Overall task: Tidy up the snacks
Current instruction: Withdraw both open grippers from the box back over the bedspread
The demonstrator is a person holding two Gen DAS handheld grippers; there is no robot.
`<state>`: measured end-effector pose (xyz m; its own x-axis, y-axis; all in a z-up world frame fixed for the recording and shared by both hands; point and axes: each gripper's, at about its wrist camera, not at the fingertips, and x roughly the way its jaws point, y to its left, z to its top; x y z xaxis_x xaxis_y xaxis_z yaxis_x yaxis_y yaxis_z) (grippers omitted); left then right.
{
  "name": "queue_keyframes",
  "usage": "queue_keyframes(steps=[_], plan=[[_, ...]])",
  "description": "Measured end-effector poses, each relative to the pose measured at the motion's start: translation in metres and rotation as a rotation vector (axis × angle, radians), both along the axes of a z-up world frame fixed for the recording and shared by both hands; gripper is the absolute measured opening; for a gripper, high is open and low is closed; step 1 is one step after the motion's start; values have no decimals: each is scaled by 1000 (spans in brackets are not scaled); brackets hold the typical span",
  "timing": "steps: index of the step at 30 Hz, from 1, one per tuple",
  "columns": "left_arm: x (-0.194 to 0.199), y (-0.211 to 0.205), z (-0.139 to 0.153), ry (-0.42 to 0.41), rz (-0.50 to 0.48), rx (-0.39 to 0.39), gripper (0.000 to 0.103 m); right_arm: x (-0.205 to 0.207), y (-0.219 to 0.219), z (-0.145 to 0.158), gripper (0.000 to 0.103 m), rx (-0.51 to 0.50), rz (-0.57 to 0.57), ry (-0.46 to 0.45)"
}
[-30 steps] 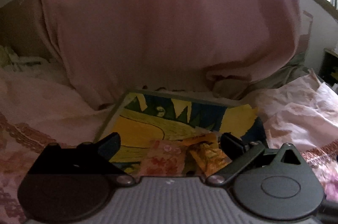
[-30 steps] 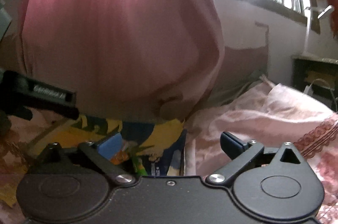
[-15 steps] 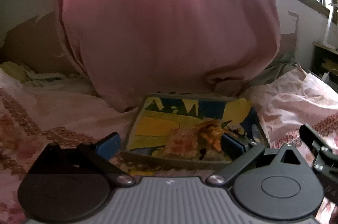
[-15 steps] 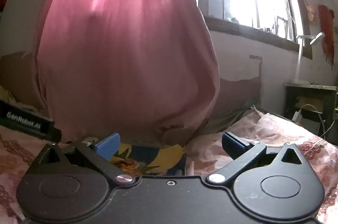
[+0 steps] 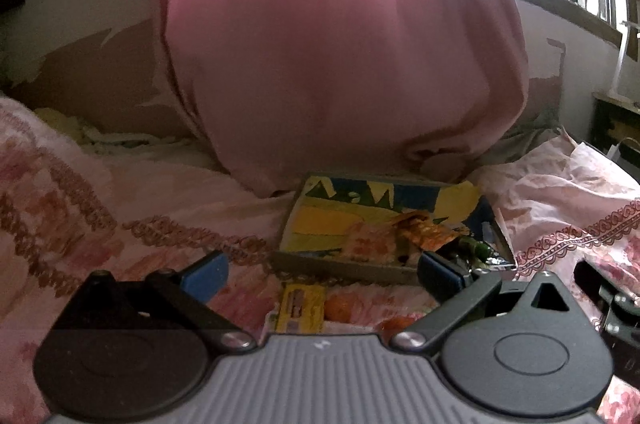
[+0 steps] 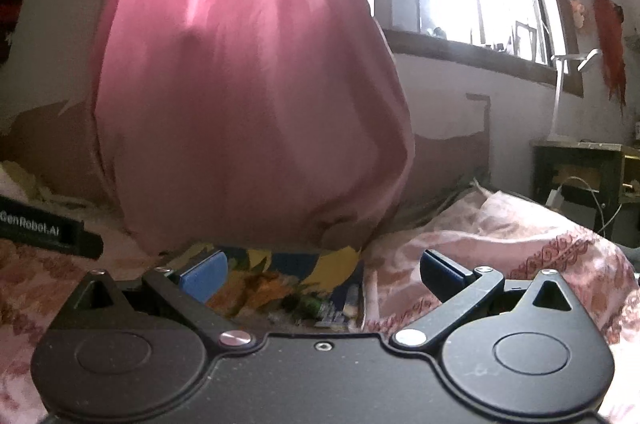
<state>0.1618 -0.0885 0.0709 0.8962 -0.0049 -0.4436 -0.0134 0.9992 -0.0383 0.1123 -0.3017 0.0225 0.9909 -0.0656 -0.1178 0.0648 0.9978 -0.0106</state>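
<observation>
Currently on the bed: one shallow rectangular tray with a yellow, blue and green printed lining [image 5: 320, 220], resting on a pink floral bedspread with lace-pattern bands [image 5: 120, 208] just in front of a large hanging pink cloth [image 5: 340, 64]. Contents, right-hand portion of the tray: one pale pink crinkled snack packet [image 5: 368, 244], one orange foil snack wrapper [image 5: 428, 230] lying against it, and a small dark green item [image 5: 474, 247] at the right rim, too small to identify. Loose, outside the tray, close under the left gripper [image 5: 322, 270]: one flat yellow snack packet [image 5: 301, 308] and two small round orange pieces [image 5: 339, 306], possibly fruit or sweets; cannot tell which. Tooling: left gripper spread wide, blue pads holding nothing; right gripper [image 6: 322, 274] likewise spread and empty, with the tray's far end showing between its fingers. Handling, by judgement: the packets look light, thin and slippery, apt to crumple or slide from a grasp at the middle; best taken by a sealed edge or a corner, pads closing flat across the film. The yellow packet lies flat on soft bedding, which will give under pressure, so a shallow approach at its near short edge seems wisest. The round pieces may roll on the cloth; grip across their widest part, gently.
</observation>
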Motion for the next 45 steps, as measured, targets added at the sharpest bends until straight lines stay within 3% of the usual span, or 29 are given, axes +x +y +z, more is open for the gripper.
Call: queue_keyframes(steps=[8,27,45], plan=[[-33,26,-20,21,52,-93,103,-32,21,-21,102,5,38,79],[-70,55,-94,106,97,56,103,-53,42,-55,102,63,51,290],[-57,73,-111,186,171,75,103,-31,71,-75,102,-1,145,396]])
